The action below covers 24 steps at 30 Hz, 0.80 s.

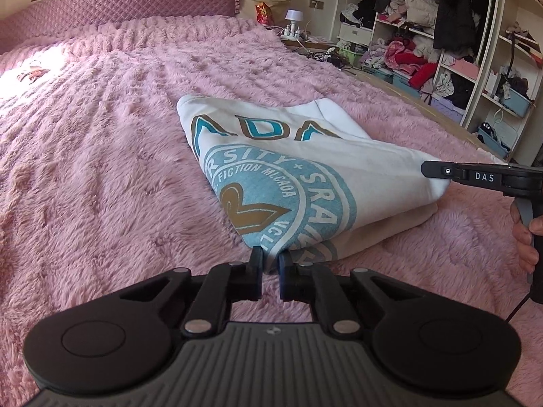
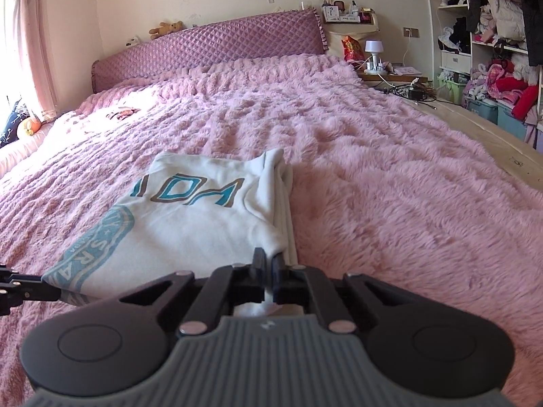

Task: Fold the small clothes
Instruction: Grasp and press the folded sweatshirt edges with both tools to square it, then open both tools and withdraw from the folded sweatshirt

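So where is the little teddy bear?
The small brown teddy bear sits on top of the purple quilted headboard, near its left end in the right wrist view, far behind the white printed T-shirt.

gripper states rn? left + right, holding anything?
Left gripper: shut on the near corner of the white shirt.
Right gripper: shut on the shirt's other near corner.

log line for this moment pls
left gripper: shut on white printed shirt near corner | right gripper: shut on other near corner | shirt part-folded on pink blanket
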Motion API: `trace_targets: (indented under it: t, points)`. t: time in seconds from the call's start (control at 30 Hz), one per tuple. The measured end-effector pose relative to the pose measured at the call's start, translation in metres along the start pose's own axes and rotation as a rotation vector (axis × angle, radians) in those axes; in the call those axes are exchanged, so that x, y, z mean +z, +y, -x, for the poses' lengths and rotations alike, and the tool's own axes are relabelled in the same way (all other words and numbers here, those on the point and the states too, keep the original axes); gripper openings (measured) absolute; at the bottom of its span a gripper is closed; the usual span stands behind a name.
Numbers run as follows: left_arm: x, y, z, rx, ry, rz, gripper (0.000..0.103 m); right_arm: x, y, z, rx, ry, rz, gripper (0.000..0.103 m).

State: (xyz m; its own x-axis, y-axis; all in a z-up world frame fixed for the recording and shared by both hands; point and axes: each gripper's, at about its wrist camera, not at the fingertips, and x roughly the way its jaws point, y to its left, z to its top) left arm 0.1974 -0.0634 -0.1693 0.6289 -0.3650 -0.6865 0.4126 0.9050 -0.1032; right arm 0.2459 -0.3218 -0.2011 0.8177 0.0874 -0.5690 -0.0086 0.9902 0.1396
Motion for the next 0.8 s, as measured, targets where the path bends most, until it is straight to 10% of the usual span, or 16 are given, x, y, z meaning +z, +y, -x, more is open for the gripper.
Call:
trace_targets:
  t: [0.3,0.8]
  points:
    - [-0.015,0.0,-0.032,0.041,0.121,0.007,0.008,-0.031,-0.007,-0.031,-0.013,0.091,-0.016,0.0]
    - [0.042,0.005,0.022,-0.065,-0.085,-0.02,0.02,0.041,-0.001,-0.038,0.018,0.008,0.073,0.014]
